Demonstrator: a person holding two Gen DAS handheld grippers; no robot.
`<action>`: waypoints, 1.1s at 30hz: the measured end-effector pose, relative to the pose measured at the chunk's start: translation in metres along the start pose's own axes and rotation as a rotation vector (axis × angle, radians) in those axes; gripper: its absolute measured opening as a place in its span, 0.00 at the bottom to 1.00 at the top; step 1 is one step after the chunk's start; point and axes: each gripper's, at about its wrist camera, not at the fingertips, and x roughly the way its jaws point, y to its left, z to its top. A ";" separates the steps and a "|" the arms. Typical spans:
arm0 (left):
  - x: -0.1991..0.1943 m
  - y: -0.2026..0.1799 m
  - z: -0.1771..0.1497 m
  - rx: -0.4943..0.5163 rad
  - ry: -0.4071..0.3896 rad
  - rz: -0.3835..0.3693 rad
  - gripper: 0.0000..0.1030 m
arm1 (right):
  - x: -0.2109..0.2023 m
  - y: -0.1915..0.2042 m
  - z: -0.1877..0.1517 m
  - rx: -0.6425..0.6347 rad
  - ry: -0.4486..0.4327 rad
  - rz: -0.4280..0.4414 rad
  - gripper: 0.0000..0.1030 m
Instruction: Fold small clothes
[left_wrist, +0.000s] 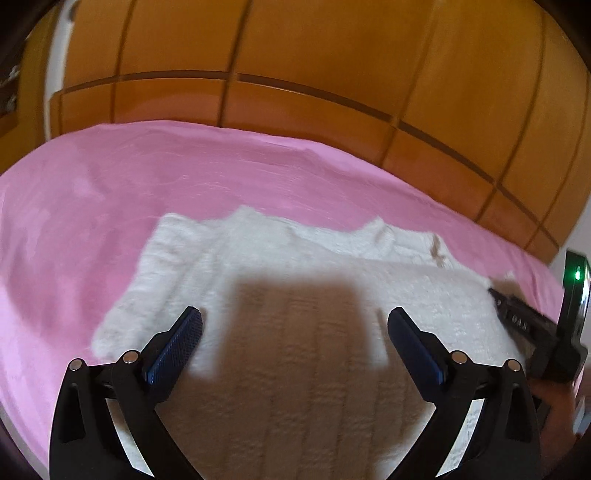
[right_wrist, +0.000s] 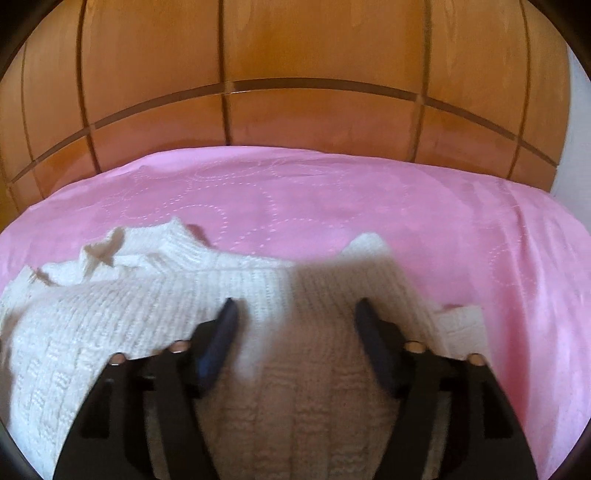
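Lying flat on the pink bedspread (left_wrist: 110, 192), the white knit sweater (left_wrist: 295, 258) fills the lower middle of both wrist views, w/ the wooden headboard (left_wrist: 295, 55) behind the bed.

Left gripper (left_wrist: 295, 325): jaws spread wide, nothing between them, hovering over the sweater's ribbed body. Blue textured pads (left_wrist: 177, 343) face inward. A dark shadow falls on the knit betw. the 2 fingers. 1 sleeve (left_wrist: 147, 266) runs out toward the left of this view, lying on the pink cover. Collar area (left_wrist: 380, 229) sits at the garment's far edge, slightly bunched.

Right gripper (right_wrist: 295, 314): also released, jaws apart, w/ knit fabric showing betw. them; can't tell if the fingertips touch the cloth, since the view is motion-blurred. In the right wrist view the collar (right_wrist: 173, 236) is bunched up at upper left, and the far corner of the sweater (right_wrist: 369, 243) peeks up past the fingers. A flat white patch of knit (right_wrist: 458, 328) lies just right of the right finger, on the bedspread.

At the right edge of the left wrist view, the other gripper's black body shows a green light (left_wrist: 577, 275), near the sweater's edge.
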 end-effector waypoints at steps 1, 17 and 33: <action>-0.001 0.003 0.002 -0.014 -0.007 0.008 0.97 | 0.000 0.000 0.000 0.003 -0.001 -0.008 0.72; 0.008 0.065 -0.003 -0.209 0.085 0.015 0.97 | -0.005 0.000 0.001 0.008 -0.013 -0.077 0.92; 0.021 0.046 -0.021 0.032 0.047 -0.015 0.97 | -0.035 -0.021 -0.023 0.070 0.001 0.063 0.98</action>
